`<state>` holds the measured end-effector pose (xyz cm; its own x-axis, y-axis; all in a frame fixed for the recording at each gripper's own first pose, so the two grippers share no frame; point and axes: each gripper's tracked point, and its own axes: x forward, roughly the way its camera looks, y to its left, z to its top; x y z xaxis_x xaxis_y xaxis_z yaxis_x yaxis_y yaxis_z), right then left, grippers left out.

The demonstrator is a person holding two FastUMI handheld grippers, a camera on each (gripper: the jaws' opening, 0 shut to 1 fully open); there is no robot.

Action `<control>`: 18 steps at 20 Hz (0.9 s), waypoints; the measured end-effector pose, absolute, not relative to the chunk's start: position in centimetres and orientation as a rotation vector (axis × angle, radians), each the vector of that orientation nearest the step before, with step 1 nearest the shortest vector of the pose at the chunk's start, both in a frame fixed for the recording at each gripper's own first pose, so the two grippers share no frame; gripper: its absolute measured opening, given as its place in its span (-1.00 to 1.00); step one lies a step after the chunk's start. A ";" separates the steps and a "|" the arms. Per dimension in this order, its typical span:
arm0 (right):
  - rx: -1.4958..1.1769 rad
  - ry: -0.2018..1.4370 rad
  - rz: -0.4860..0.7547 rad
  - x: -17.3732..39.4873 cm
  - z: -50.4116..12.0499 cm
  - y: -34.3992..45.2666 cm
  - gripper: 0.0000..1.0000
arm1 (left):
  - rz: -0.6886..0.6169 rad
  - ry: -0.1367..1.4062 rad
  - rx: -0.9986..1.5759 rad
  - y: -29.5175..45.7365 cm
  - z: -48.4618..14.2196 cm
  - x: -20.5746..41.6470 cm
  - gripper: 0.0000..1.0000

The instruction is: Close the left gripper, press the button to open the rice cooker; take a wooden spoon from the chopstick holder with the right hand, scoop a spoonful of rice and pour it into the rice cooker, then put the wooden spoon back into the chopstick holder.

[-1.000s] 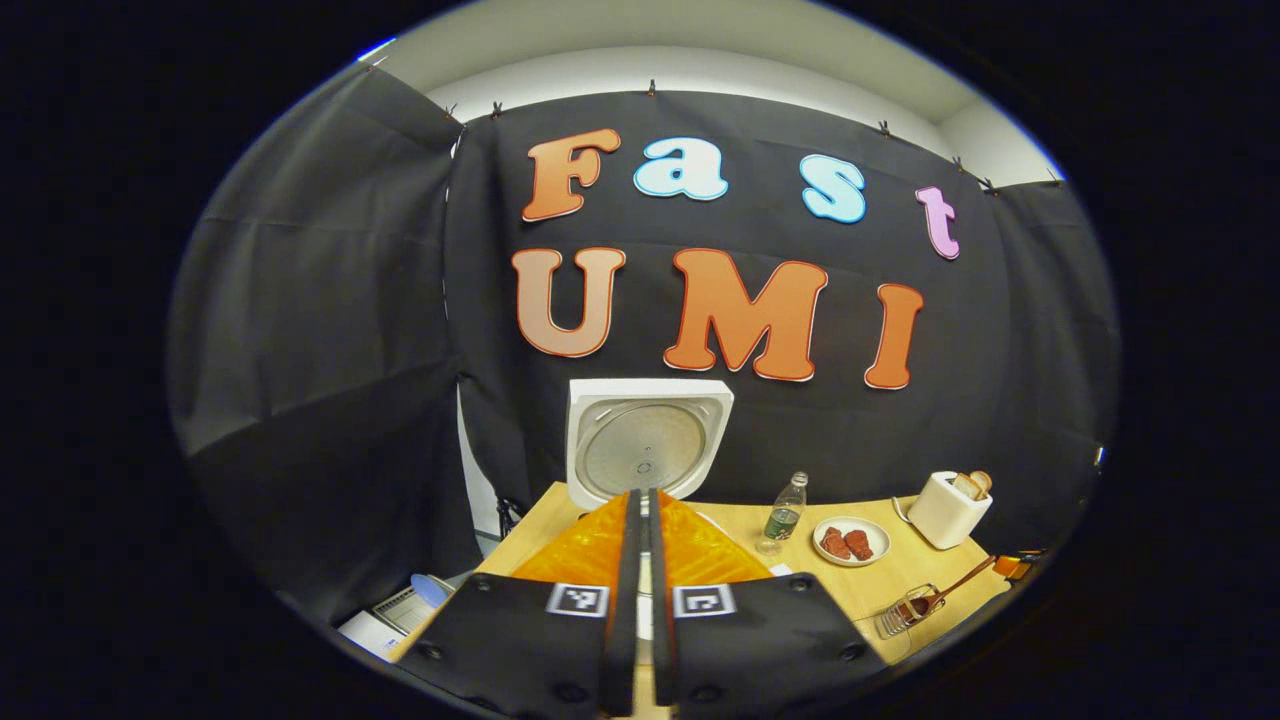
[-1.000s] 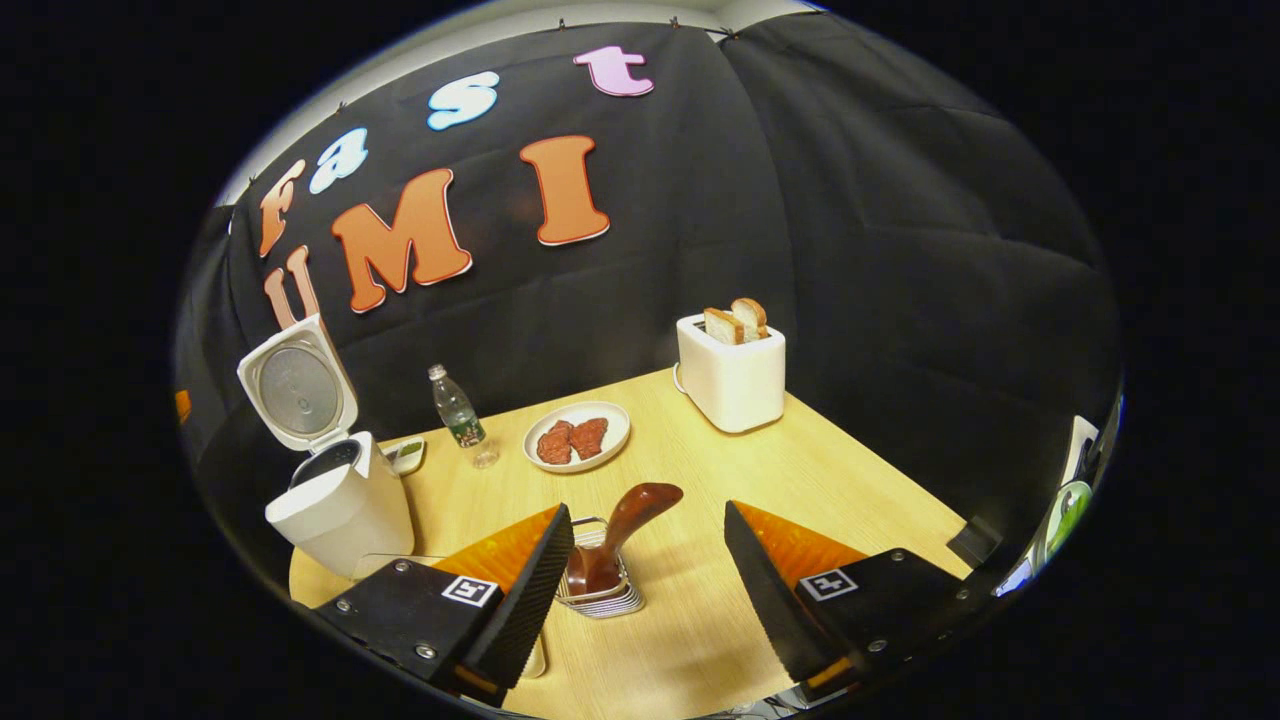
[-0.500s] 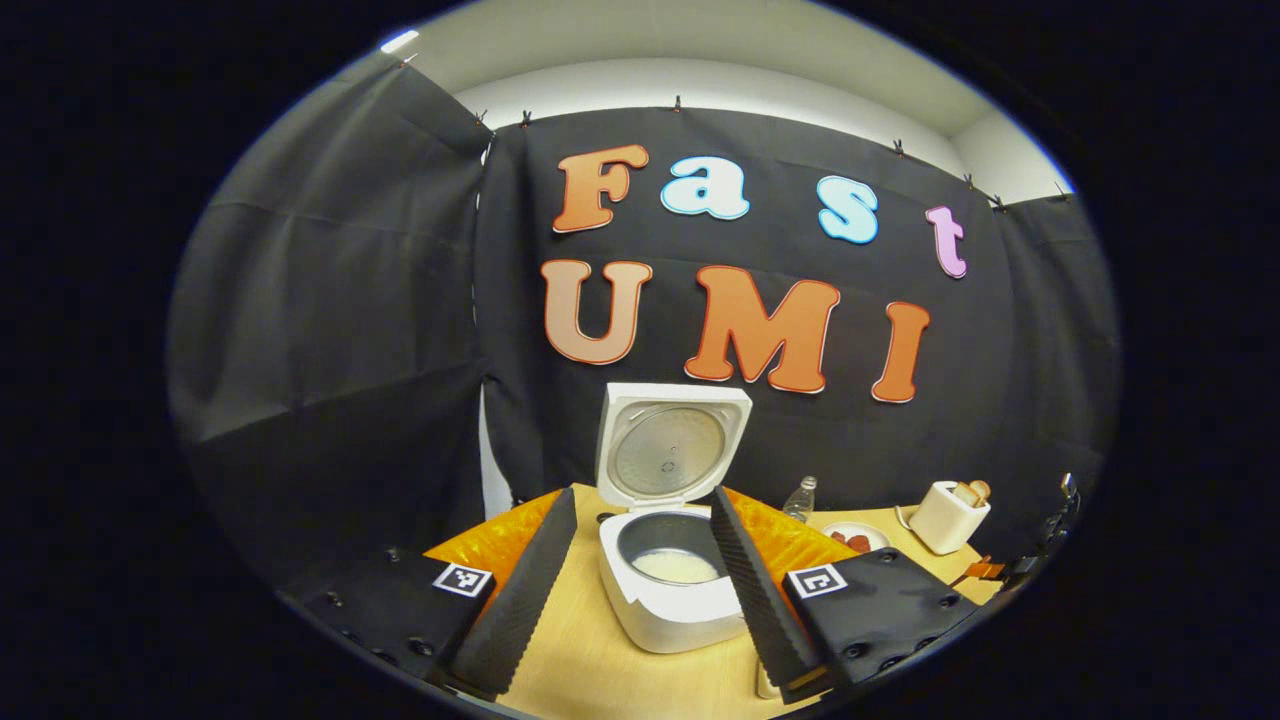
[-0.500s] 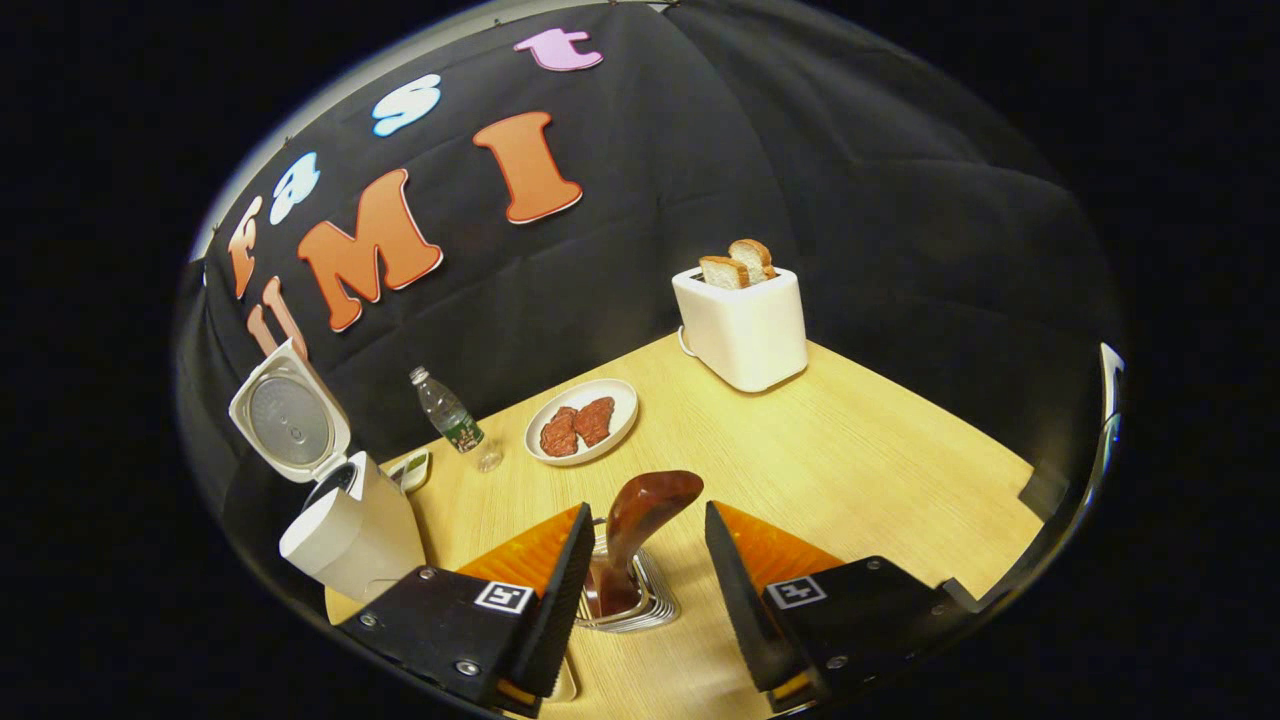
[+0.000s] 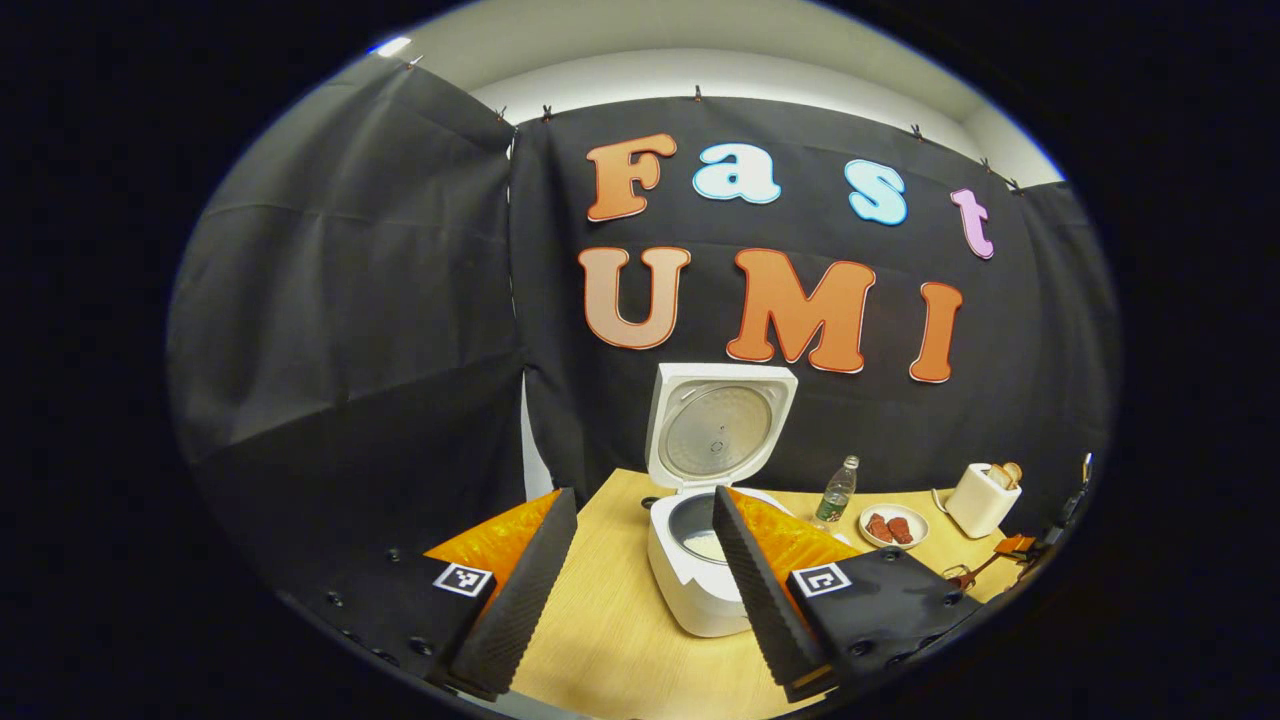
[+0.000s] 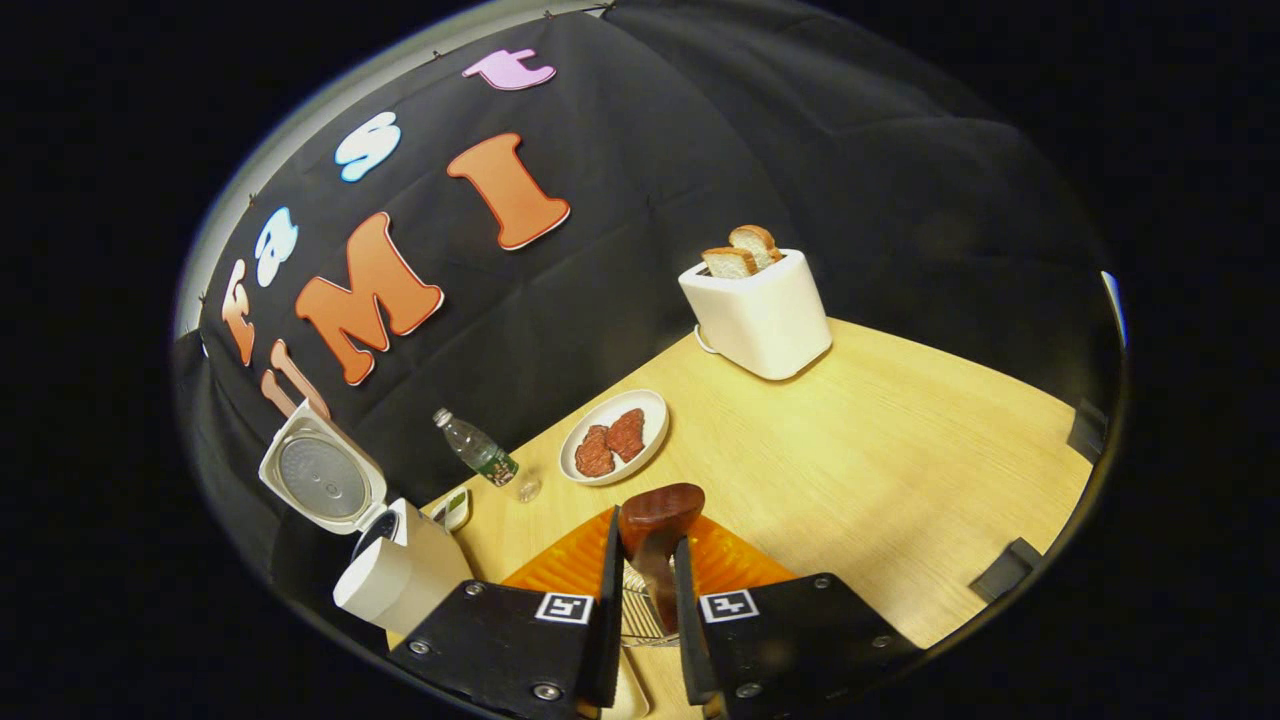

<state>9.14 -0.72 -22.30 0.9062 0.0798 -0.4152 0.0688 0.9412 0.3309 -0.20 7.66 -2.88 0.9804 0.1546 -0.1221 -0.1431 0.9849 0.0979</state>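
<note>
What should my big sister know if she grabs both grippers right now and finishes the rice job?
Left gripper: open, holding nothing, pointed at the rice cooker.
Right gripper: closed around the wooden spoon, which stands in the wire holder.
Done: cooker lid is up, some rice in the pot.
Left: lift the spoon out, scoop rice, pour it into the cooker, return the spoon to the holder.

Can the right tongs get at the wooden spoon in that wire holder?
Probably yes. The right tongs have closed in around the wooden spoon handle, which stands between them above the chopstick holder. Nothing blocks the way; whether both sides press on it is unclear.
</note>
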 end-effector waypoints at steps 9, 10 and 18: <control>0.228 0.263 0.113 6.5 -12.9 2.9 -0.55 | 0.106 0.094 0.101 7.3 -2.0 -0.1 0.87; 0.202 0.236 0.127 5.9 -11.6 3.7 -0.55 | 0.099 0.093 0.104 7.3 -2.0 -0.1 0.84; 0.012 0.143 0.315 0.8 -8.8 11.8 -0.56 | 0.075 0.091 0.097 7.8 -1.9 -0.6 0.87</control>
<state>0.77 11.81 -8.80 0.9407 0.3098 -0.1385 -0.3081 0.9507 0.0340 -0.63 7.79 -1.92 0.9930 0.0794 -0.0874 -0.0706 0.9925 0.1001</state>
